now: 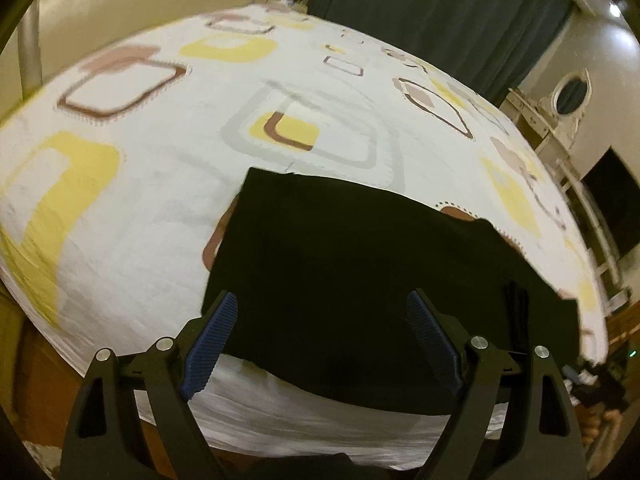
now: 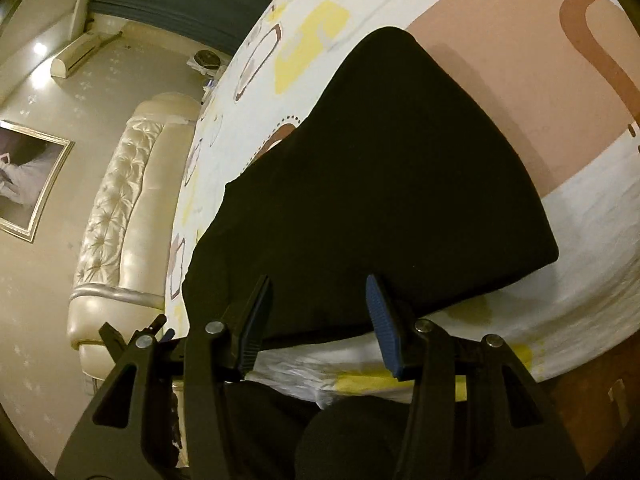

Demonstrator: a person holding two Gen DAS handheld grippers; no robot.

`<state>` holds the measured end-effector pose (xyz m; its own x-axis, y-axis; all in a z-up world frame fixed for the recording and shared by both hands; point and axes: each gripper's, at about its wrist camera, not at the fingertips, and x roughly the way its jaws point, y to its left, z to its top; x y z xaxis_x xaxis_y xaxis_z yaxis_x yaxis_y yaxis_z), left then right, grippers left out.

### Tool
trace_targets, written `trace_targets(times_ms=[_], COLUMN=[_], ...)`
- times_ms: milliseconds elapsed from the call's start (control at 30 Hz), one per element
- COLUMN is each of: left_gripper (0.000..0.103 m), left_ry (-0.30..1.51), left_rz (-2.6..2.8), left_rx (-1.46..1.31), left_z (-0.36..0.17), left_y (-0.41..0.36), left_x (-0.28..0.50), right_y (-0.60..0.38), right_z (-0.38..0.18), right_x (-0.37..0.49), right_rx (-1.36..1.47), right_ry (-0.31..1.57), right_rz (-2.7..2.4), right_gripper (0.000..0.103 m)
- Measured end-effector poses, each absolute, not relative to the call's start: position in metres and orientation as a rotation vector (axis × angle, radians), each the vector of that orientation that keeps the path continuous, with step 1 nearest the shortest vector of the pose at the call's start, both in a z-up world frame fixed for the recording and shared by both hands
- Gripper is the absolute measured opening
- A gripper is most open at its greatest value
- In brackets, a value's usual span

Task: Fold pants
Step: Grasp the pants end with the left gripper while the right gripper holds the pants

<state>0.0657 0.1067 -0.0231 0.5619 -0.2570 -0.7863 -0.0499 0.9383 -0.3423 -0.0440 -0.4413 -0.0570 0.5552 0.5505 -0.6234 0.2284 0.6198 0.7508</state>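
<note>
The black pants (image 1: 360, 264) lie folded into a flat rectangle on the patterned bed sheet (image 1: 160, 208), near the bed's front edge. My left gripper (image 1: 322, 308) is open and empty, its blue-padded fingers spread over the near edge of the pants. In the right wrist view the same pants (image 2: 380, 184) lie flat on the sheet (image 2: 580, 280). My right gripper (image 2: 318, 290) is open and empty, hovering at the pants' near edge. Whether either gripper touches the cloth I cannot tell.
A cream tufted headboard (image 2: 120, 216) stands at the bed's end. Dark curtains (image 1: 440, 8) hang behind the bed. A white dresser with an oval mirror (image 1: 568, 92) and a dark screen (image 1: 616, 204) stand to the right. The other gripper (image 2: 132, 332) shows at lower left.
</note>
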Motion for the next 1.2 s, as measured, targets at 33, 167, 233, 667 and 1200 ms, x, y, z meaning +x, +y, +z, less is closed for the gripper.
trace_targets(times_ms=[33,167,233,667,1200], left_gripper=[0.085,0.085,0.085,0.076,0.014], left_ry=[0.981,1.019,1.017,1.116,1.133], left_rz=[-0.140,-0.202,-0.204,-0.415,-0.442], left_rx=[-0.383,-0.596,-0.643,-0.736,-0.829], left_z=[-0.025,-0.040,-0.045,-0.089,-0.095], left_y=[0.113,0.151,0.168,0.181,0.171], left_x=[0.068,0.080,0.085,0.116,0.120], right_y=[-0.440,-0.431,-0.431,-0.421,-0.415], right_z=[-0.057,-0.056,-0.057,-0.058,-0.055], right_x=[-0.046,-0.043,-0.043,-0.039,-0.038], right_rx=[0.911,0.886,0.893,0.872,0.859], right_ry=[0.994,0.995,0.991,0.979,0.943], right_rz=[0.227,0.234,0.242,0.236,0.265], right_gripper=[0.048,0.049,0.052,0.060,0.079])
